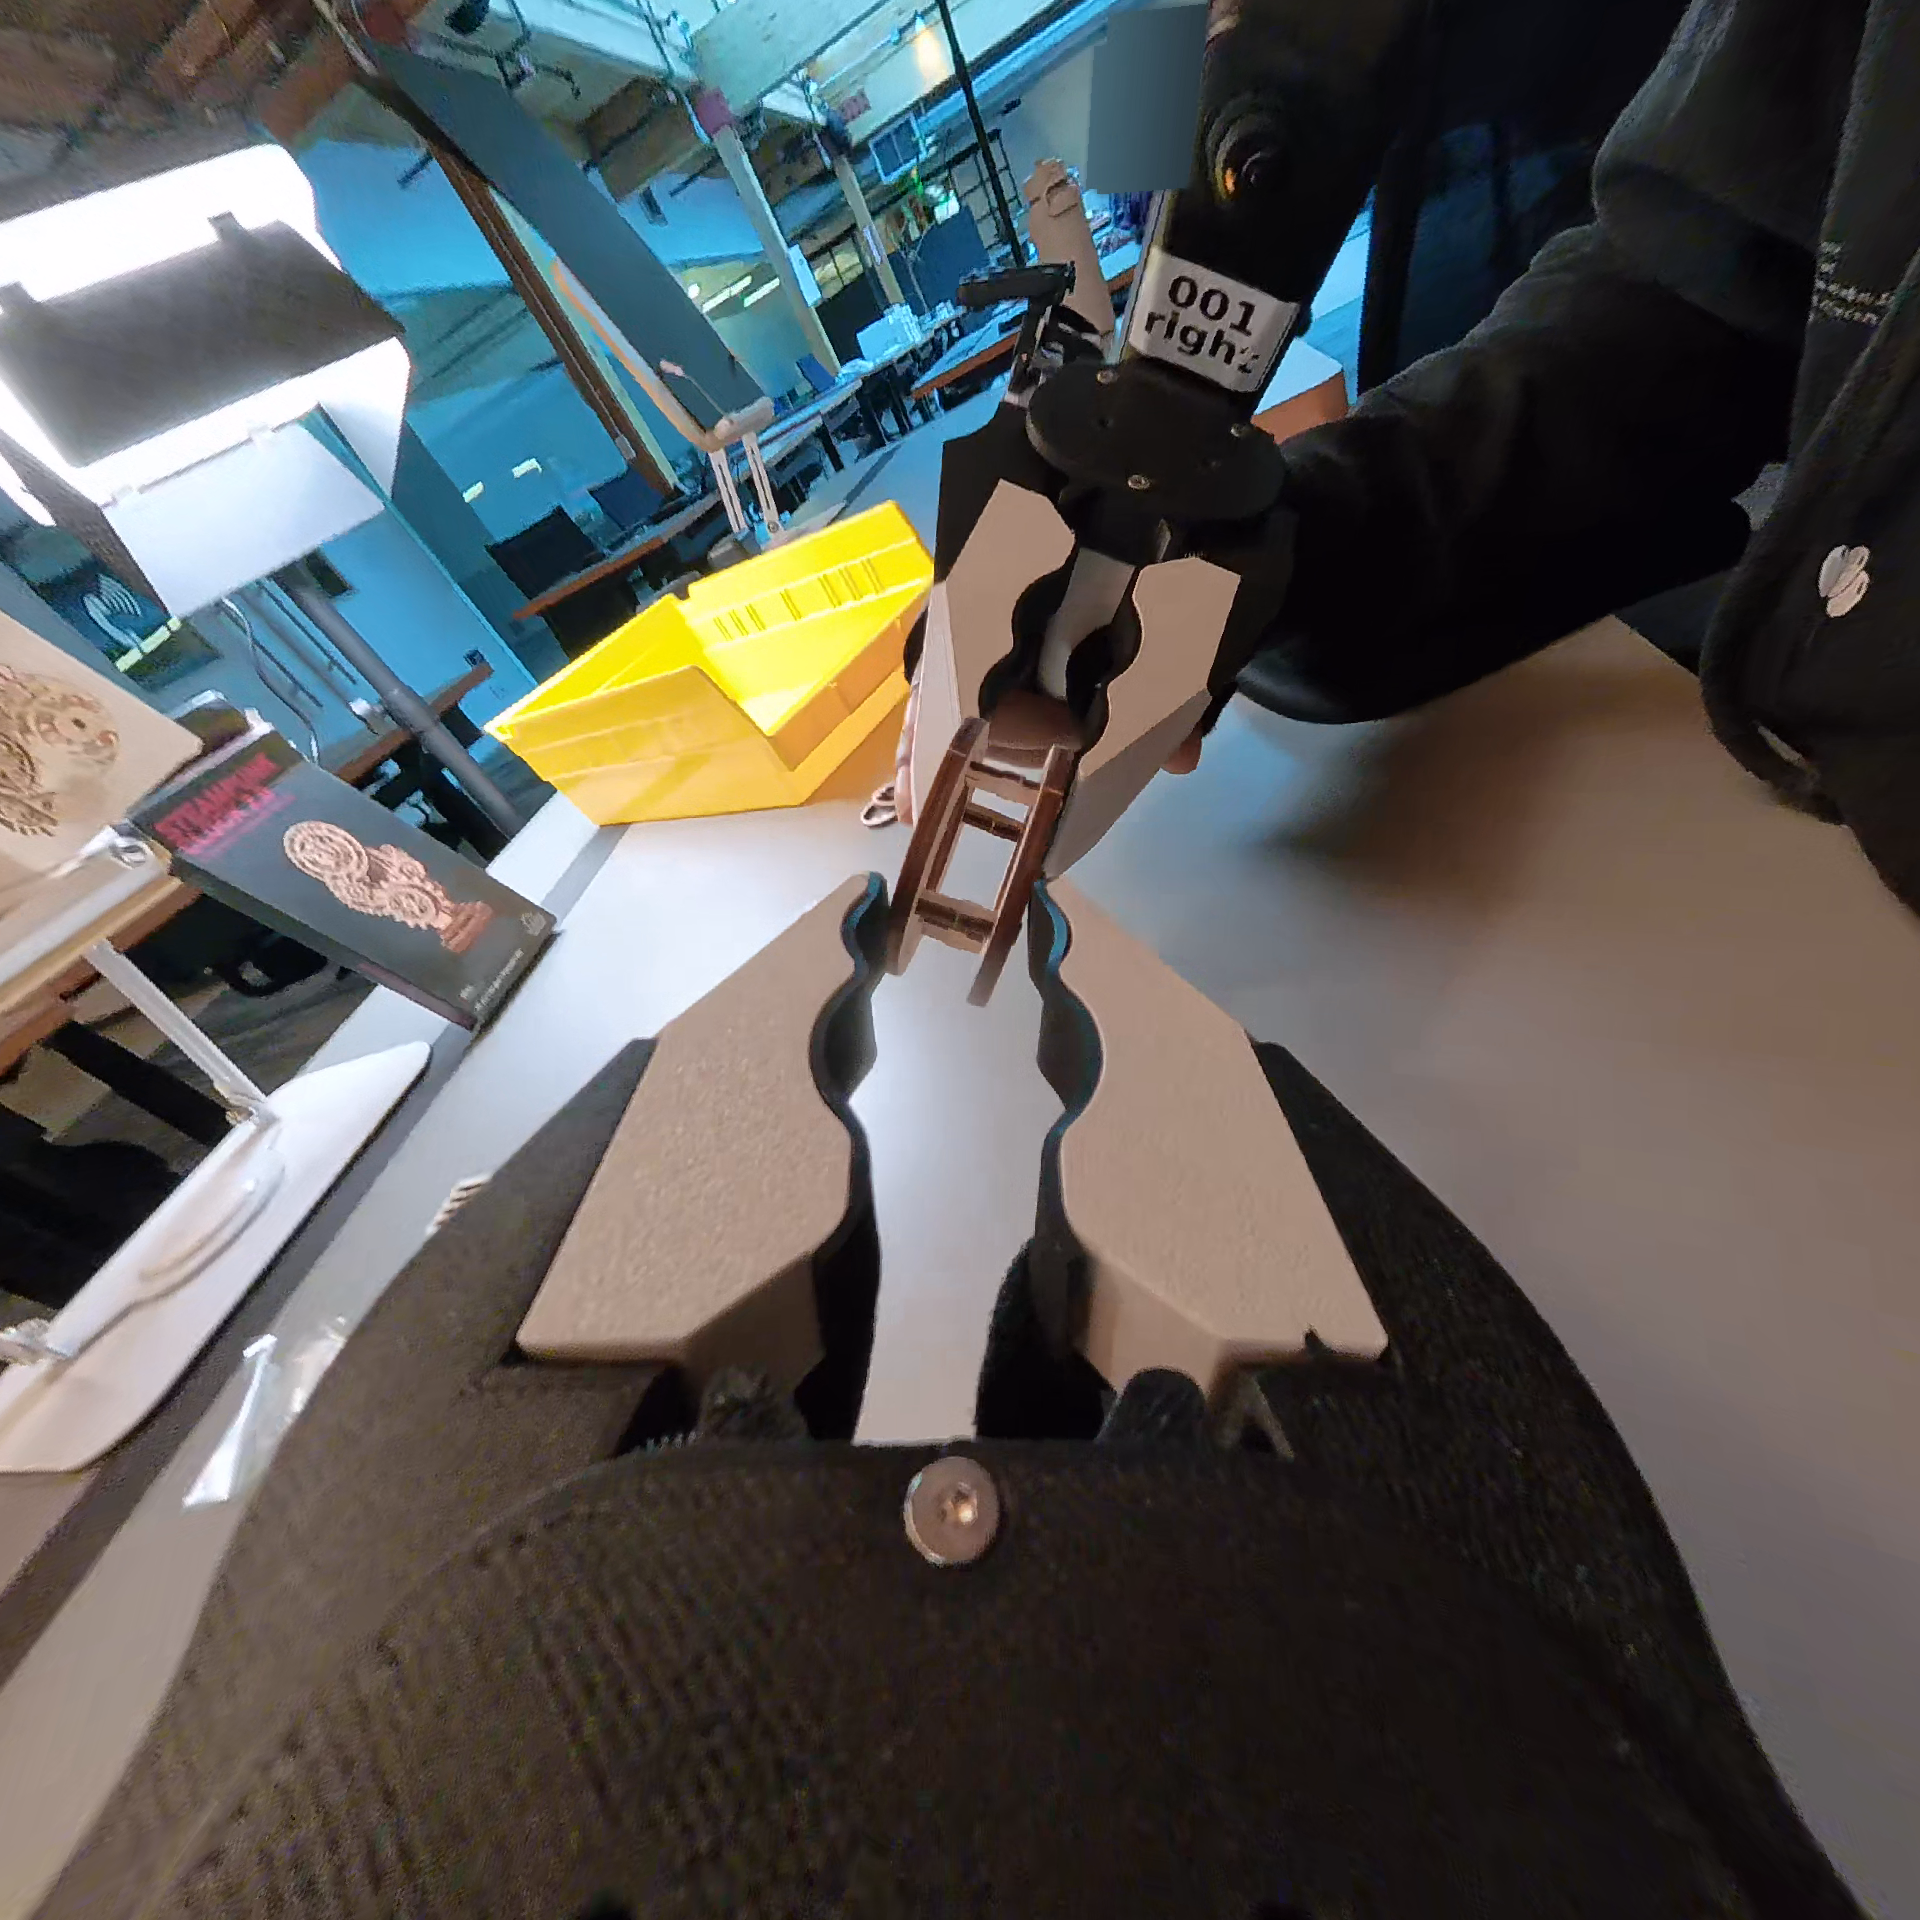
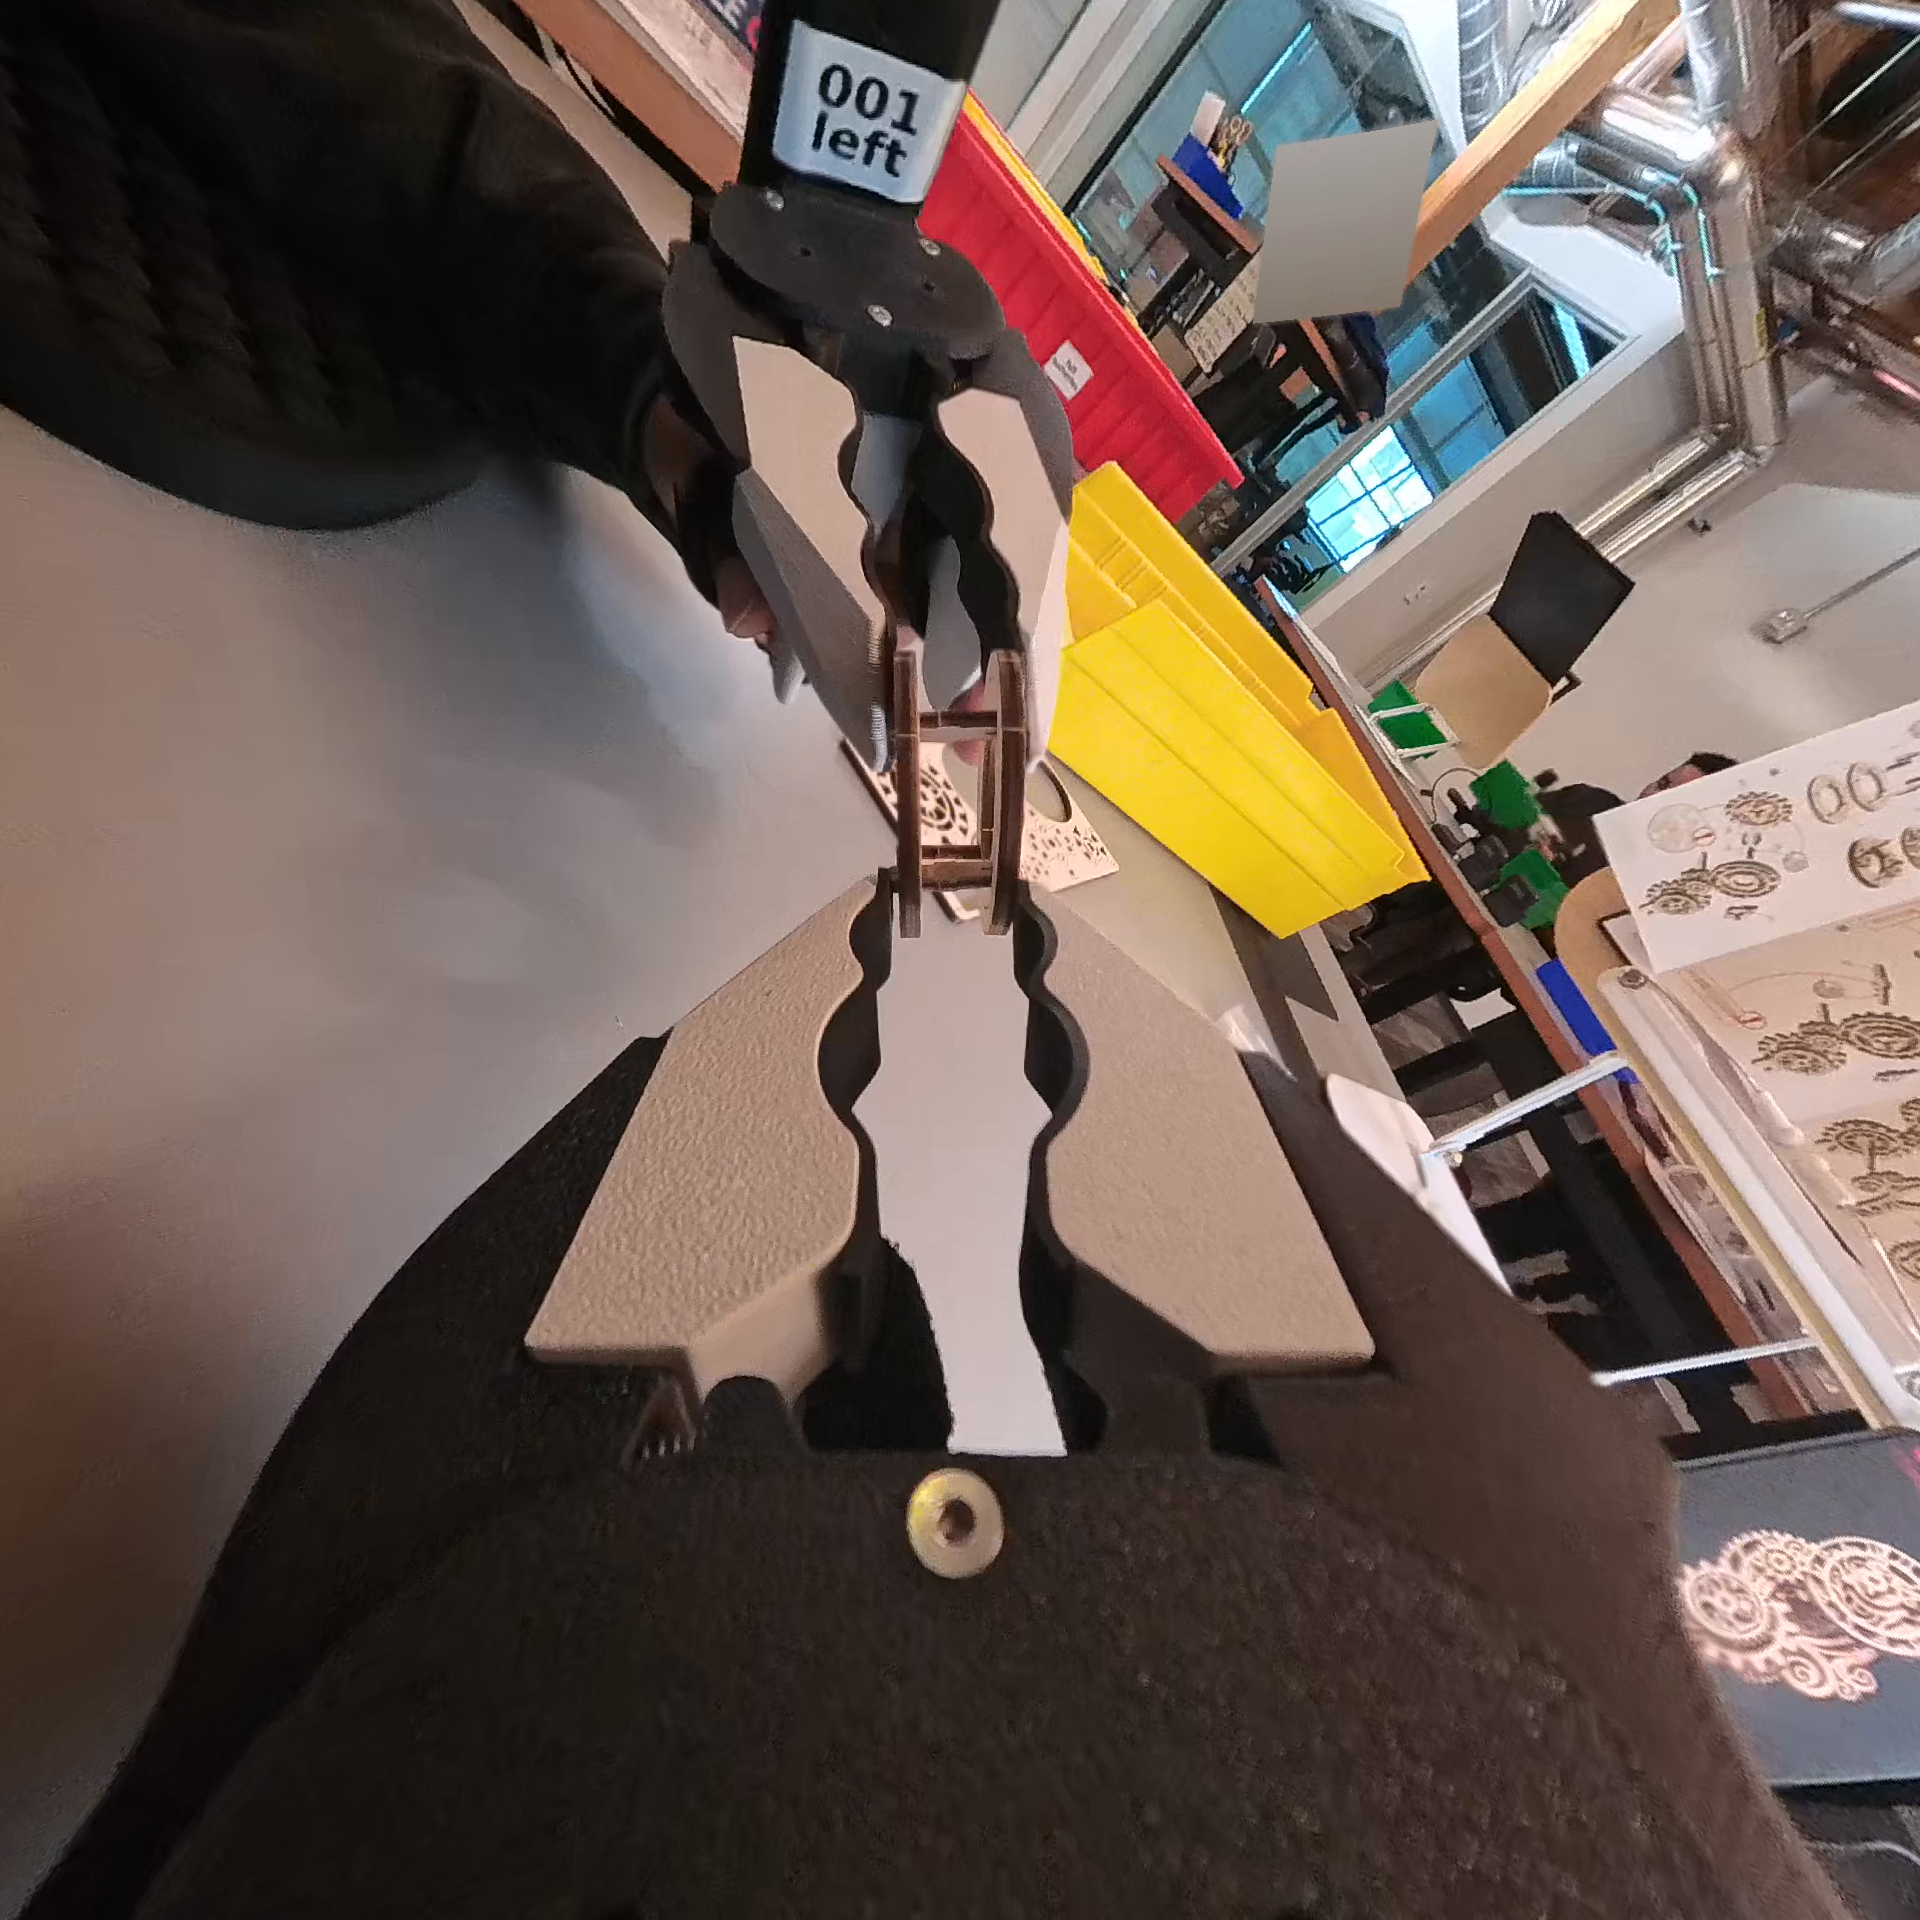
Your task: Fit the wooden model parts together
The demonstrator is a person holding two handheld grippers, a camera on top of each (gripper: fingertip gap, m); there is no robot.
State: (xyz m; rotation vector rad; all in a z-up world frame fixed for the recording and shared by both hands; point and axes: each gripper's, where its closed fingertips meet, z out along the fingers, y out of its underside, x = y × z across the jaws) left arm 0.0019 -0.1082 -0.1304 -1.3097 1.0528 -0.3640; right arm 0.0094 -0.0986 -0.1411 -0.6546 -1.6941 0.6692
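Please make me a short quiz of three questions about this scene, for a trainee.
1. True or false: the wooden assembly lies flat on the table.
2. Which colour is the nearest bin behind it? A) yellow B) blue C) white
3. Fill in: the left gripper and the right gripper hold the assembly from ____ ends.
Key: 1 false, it is held above the table; 2 A; 3 opposite.

Above the grey table (image 2: 312, 831), right gripper (image 2: 954, 909) and left gripper (image 2: 951, 717) both clamp the wooden model part (image 2: 951, 810), beside the yellow bin (image 2: 1226, 748).
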